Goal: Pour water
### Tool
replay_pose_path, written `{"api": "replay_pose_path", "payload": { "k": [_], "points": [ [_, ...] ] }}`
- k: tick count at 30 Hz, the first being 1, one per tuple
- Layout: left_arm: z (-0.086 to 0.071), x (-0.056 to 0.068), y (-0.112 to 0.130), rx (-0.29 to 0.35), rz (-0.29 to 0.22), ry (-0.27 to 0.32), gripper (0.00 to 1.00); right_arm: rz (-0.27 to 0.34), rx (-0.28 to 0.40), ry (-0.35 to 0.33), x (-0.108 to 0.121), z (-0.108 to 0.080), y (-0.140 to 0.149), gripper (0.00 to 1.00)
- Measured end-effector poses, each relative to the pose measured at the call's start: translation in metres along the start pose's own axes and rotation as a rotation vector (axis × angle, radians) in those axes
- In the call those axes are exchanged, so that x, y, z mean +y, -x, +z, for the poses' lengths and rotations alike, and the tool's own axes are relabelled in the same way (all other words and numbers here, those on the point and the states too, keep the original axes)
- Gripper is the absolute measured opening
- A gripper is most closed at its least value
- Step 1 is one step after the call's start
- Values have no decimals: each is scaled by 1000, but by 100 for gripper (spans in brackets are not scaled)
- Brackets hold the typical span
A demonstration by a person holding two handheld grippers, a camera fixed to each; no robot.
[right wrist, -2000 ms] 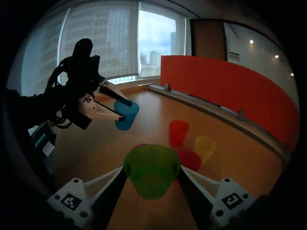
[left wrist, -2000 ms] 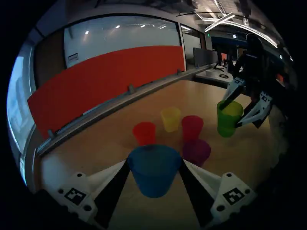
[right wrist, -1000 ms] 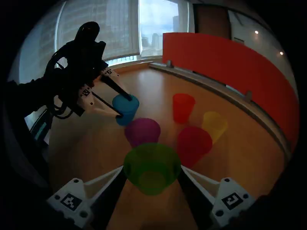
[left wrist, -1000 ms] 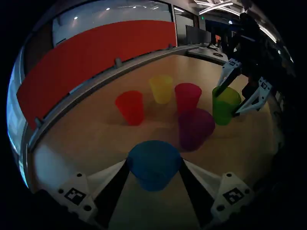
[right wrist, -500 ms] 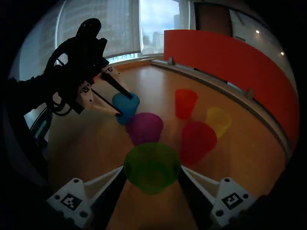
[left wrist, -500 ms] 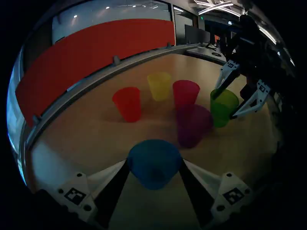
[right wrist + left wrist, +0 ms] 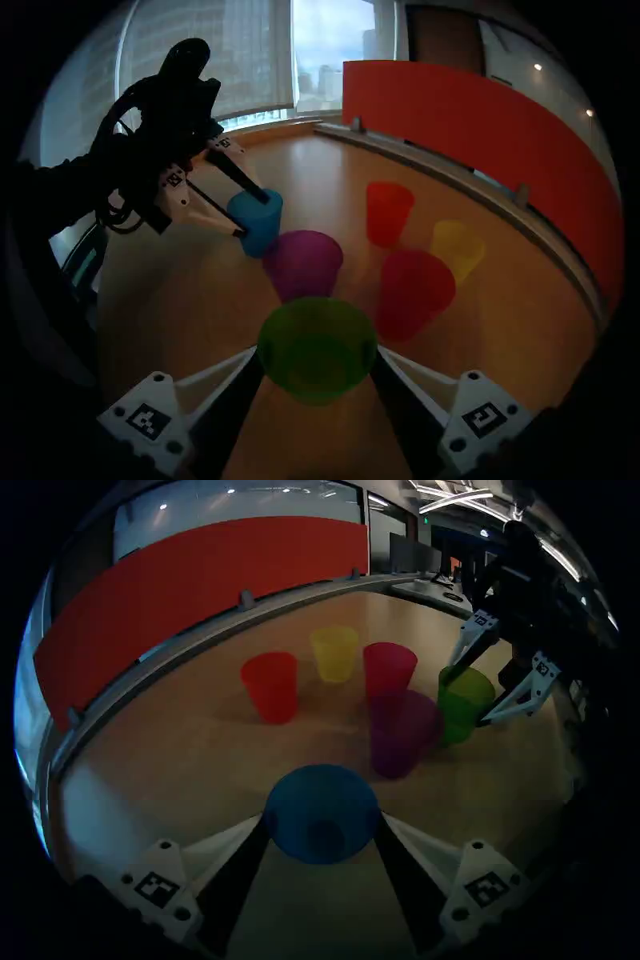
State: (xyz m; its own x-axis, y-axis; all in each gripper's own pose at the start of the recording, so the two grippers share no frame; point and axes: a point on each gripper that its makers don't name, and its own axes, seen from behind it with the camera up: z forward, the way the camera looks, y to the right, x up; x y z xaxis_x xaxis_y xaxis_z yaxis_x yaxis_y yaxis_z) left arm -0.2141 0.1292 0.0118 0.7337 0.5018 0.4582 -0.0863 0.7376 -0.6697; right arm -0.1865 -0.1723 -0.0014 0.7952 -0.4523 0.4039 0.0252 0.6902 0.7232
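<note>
My left gripper (image 7: pixel 322 826) is shut on a blue cup (image 7: pixel 322 812), held low over the wooden table (image 7: pixel 184 744). My right gripper (image 7: pixel 318 358) is shut on a green cup (image 7: pixel 317 349). In the left gripper view the right gripper (image 7: pixel 496 684) holds the green cup (image 7: pixel 462 702) at the right, next to a purple cup (image 7: pixel 402 732). In the right gripper view the left gripper (image 7: pixel 228 204) holds the blue cup (image 7: pixel 256 222) just left of the purple cup (image 7: pixel 304 264). Red (image 7: pixel 270 686), yellow (image 7: pixel 334 653) and magenta (image 7: pixel 389 670) cups stand upright behind.
A red partition (image 7: pixel 192 584) with a metal rail (image 7: pixel 200 644) borders the table's far side. A person's dark arm (image 7: pixel 88 192) holds the left gripper. Windows (image 7: pixel 240 56) lie beyond. Open wood lies at the table's left in the left gripper view.
Both held cups came down from mid-air toward the table beside the purple cup. In the last half second the blue cup tipped slightly, its mouth facing the camera more.
</note>
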Motion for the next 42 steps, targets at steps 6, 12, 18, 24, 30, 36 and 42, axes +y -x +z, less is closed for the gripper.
{"api": "replay_pose_path", "payload": {
  "k": [6, 12, 18, 24, 30, 36, 42],
  "points": [
    [1, -2, 7, -19, -3, -5, 88, -1, -6, 2, -1, 2, 2, 90],
    [3, -2, 12, -32, 4, -16, 88, -6, -9, 4, -2, 4, 4, 91],
    [1, 1, 17, -51, 17, -18, 88, 2, -12, 5, -2, 7, 6, 91],
    [1, 3, 26, -76, 21, -22, 88, 9, -11, 7, -1, 7, 9, 91],
    [-2, 6, 34, -88, 9, -24, 89, 19, -8, 6, 0, 5, 13, 91],
    [-4, 8, 37, -92, 10, -26, 89, 20, -8, 9, 0, 4, 15, 91],
    [-7, 7, 36, -91, 12, -38, 89, 17, -4, 21, 0, 2, 17, 95]
  ]
}}
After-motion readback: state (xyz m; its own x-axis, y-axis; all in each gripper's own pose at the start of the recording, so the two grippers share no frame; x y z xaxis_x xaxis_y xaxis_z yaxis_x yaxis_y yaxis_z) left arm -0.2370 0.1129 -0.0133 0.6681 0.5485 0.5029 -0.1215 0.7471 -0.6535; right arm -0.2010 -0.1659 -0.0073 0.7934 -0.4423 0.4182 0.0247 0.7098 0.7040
